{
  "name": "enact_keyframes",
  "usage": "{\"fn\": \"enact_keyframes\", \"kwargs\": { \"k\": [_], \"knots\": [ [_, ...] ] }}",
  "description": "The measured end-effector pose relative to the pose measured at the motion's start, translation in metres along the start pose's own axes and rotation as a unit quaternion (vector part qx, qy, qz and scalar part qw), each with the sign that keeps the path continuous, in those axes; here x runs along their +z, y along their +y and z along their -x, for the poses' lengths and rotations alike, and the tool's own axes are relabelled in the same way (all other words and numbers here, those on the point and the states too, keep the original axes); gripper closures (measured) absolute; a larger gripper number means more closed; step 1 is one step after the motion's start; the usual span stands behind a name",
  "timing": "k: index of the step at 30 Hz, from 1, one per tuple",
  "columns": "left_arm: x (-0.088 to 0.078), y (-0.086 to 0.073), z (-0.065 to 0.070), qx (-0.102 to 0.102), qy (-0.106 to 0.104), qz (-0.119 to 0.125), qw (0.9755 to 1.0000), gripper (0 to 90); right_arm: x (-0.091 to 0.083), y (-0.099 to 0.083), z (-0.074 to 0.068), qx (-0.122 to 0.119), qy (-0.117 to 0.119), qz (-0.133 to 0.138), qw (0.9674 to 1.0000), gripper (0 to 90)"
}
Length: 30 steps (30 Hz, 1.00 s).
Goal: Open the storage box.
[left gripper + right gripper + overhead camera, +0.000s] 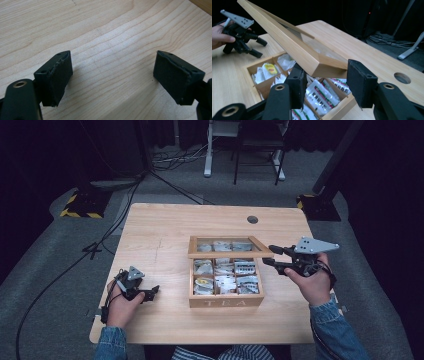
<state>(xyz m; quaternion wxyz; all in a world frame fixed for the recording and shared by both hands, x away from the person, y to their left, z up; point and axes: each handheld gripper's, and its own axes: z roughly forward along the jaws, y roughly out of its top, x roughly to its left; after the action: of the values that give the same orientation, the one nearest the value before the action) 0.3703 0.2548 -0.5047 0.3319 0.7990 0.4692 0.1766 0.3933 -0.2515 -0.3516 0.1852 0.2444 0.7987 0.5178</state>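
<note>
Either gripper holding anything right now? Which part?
Left gripper is empty. Right gripper straddles the front right corner of the half-raised glass-paned wooden tea-box lid; whether its pads press it cannot be told.

Table (165, 235) brightly lit, surroundings dark, slightly soft.

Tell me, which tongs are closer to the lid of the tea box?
The right tongs. They sit at the corner of the half-raised lid, which lies between the jaws. The left tongs rest on the table, well off to the box's left.
</note>
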Motion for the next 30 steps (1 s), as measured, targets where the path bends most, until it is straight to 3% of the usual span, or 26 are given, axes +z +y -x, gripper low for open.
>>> {"fn": "enact_keyframes", "kwargs": {
  "k": [11, 19, 30],
  "knots": [
    [-0.001, -0.001, 0.002, -0.002, 0.004, 0.0, 1.0, 16.8, 0.004, 0.014, 0.007, -0.003, -0.027, 0.028, 0.9993, 54.2],
    [-0.002, -0.002, 0.004, -0.007, 0.008, 0.0, 0.9999, 16.8, 0.006, 0.02, 0.005, -0.031, -0.062, 0.043, 0.9967, 57.0],
    [-0.002, -0.001, 0.005, -0.009, 0.01, 0.0, 0.9999, 16.8, 0.009, 0.025, 0.006, -0.03, -0.083, 0.054, 0.9947, 58.9]
  ]
}}
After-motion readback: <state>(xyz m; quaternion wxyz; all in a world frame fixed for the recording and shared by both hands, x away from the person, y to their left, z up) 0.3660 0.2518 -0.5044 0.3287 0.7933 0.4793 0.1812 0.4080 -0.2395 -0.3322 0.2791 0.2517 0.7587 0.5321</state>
